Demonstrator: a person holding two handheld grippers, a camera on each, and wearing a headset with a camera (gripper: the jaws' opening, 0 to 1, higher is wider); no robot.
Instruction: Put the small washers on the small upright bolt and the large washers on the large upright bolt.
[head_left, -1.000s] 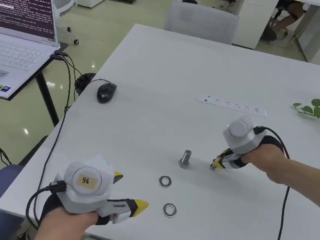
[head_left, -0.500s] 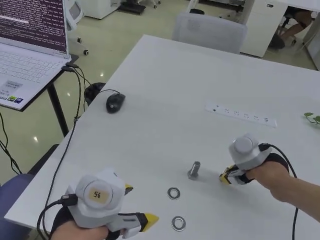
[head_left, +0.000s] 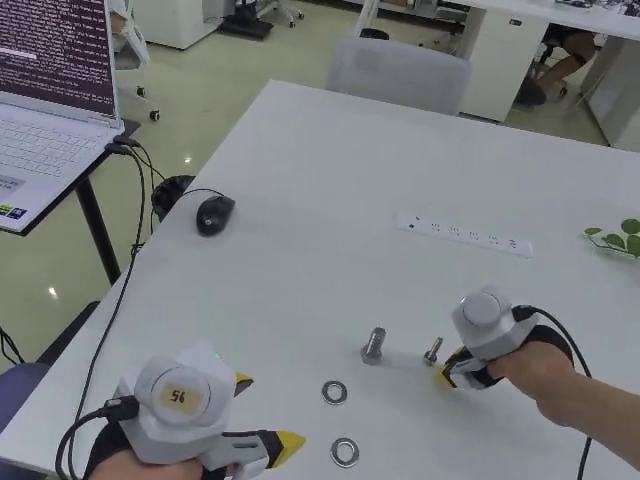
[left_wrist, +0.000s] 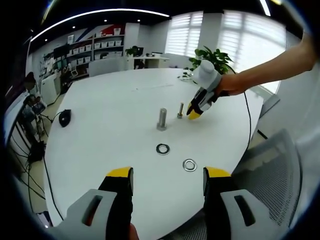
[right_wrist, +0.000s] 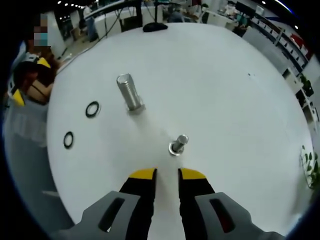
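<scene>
The left claw (left_wrist: 167, 175) hovers at the near left edge of the white counter (head_left: 330, 200), its jaws spread wide and empty. Two washers lie flat just beyond it and apart from each other: a near washer (head_left: 345, 452) and a far washer (head_left: 335, 392). Behind them stands the large bolt (head_left: 373, 345), with the small bolt (head_left: 433, 351) just to its right. The right claw (right_wrist: 167, 175) points at the small bolt from close by without touching it — jaws narrow, nothing between them.
</scene>
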